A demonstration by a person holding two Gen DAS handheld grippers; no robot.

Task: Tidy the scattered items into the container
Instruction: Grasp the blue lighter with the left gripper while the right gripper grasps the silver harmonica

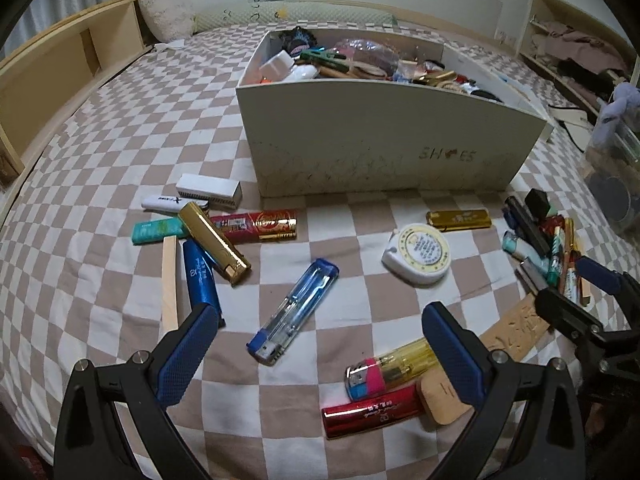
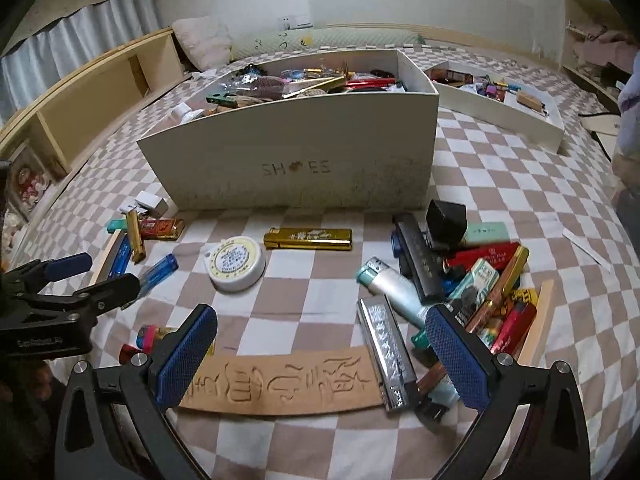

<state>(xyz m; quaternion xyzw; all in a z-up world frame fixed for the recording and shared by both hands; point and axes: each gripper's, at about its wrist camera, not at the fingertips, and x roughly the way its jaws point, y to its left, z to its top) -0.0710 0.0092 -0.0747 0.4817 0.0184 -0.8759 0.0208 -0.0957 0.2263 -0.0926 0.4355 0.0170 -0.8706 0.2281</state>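
Both grippers spread, holding nothing: left gripper (image 1: 320,350), right gripper (image 2: 322,354). Blue lighter (image 1: 294,312) lies on the bed at frame centre, between my left fingers, long axis lower left to upper right, metal head toward me. I judge it light, rigid, slick; pinch mid-body across its width. Container (image 1: 384,144) stands above.

Box (image 2: 296,168) behind scattered lighters, tape measure (image 2: 237,265) left of lighter pile (image 2: 472,276), carved plank (image 2: 280,380) nearest
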